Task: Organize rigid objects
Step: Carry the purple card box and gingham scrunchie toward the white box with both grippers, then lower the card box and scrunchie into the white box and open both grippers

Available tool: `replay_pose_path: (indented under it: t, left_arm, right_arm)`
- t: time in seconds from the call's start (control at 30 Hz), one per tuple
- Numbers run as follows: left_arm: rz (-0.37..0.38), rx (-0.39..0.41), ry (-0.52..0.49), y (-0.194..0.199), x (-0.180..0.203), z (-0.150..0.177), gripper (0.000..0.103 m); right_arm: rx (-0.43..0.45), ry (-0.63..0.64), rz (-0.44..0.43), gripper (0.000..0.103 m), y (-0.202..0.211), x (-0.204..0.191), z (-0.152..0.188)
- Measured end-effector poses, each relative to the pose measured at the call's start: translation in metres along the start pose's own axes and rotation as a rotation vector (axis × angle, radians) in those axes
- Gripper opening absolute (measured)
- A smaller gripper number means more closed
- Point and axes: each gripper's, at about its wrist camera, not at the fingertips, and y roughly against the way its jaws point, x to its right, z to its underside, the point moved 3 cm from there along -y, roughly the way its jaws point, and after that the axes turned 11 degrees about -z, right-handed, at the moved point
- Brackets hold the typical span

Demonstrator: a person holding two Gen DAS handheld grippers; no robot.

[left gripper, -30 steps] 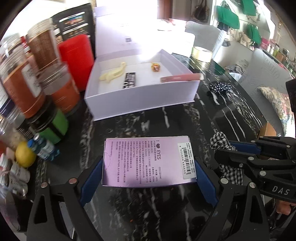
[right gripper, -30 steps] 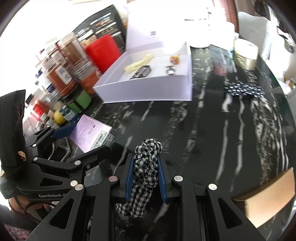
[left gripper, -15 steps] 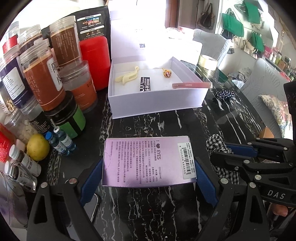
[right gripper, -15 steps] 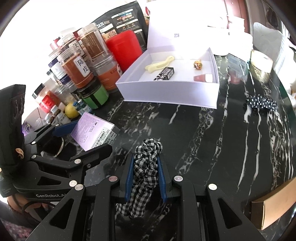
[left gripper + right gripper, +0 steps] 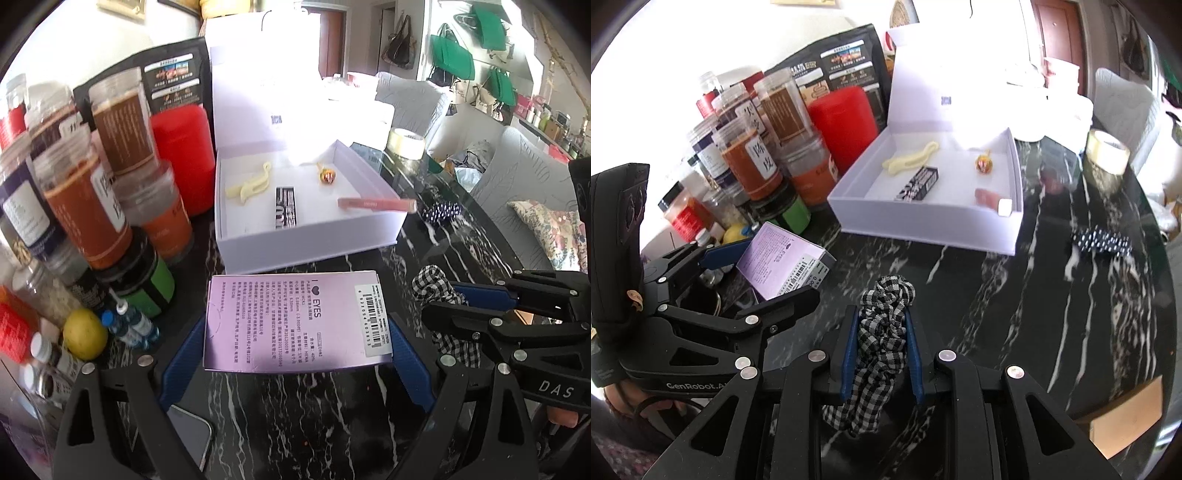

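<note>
Lavender carton (image 5: pixel 297 320) sits clamped across its width in my left tongs (image 5: pixel 295 343), lifted clear of the black marble tabletop (image 5: pixel 1052 295), and my right tongs (image 5: pixel 881 345) are pinched narrow on the checked scrunchie (image 5: pixel 882 332). Ahead, at the back of the tabletop beside the jars, the open white box (image 5: pixel 310 243) already holds a cream clip (image 5: pixel 249 184), a small black packet (image 5: pixel 286 206), a gold-wrapped sweet (image 5: pixel 327 175) and a pink tube (image 5: pixel 376 203) lying over its right rim. So I'd call this roughly mid-task: four pieces in, the carton on its way in my judgement. Left out: a spotted scrunchie (image 5: pixel 1102 240) near the right edge, and a tape roll (image 5: pixel 1106 157) farther back.
</note>
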Motion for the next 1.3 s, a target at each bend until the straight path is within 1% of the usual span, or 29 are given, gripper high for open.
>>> replay_pose_path:
  t: [0.6, 0.87, 1.23, 1.3]
  left_arm:
    - [0.001, 0.131, -0.013, 0.014, 0.000, -0.072, 0.093]
    - [0.006, 0.147, -0.016, 0.003, 0.001, -0.096, 0.093]
    - [0.003, 0.149, -0.015, -0.028, 0.000, -0.121, 0.093]
    - [-0.009, 0.149, -0.016, -0.033, -0.001, -0.125, 0.093]
  right_arm:
    - [0.102, 0.108, 0.046, 0.024, 0.030, -0.001, -0.065]
    - [0.126, 0.124, 0.057, 0.024, 0.033, 0.006, -0.086]
    - [0.148, 0.110, 0.091, 0.024, 0.015, 0.029, -0.107]
    - [0.151, 0.111, 0.101, 0.024, 0.011, 0.034, -0.112]
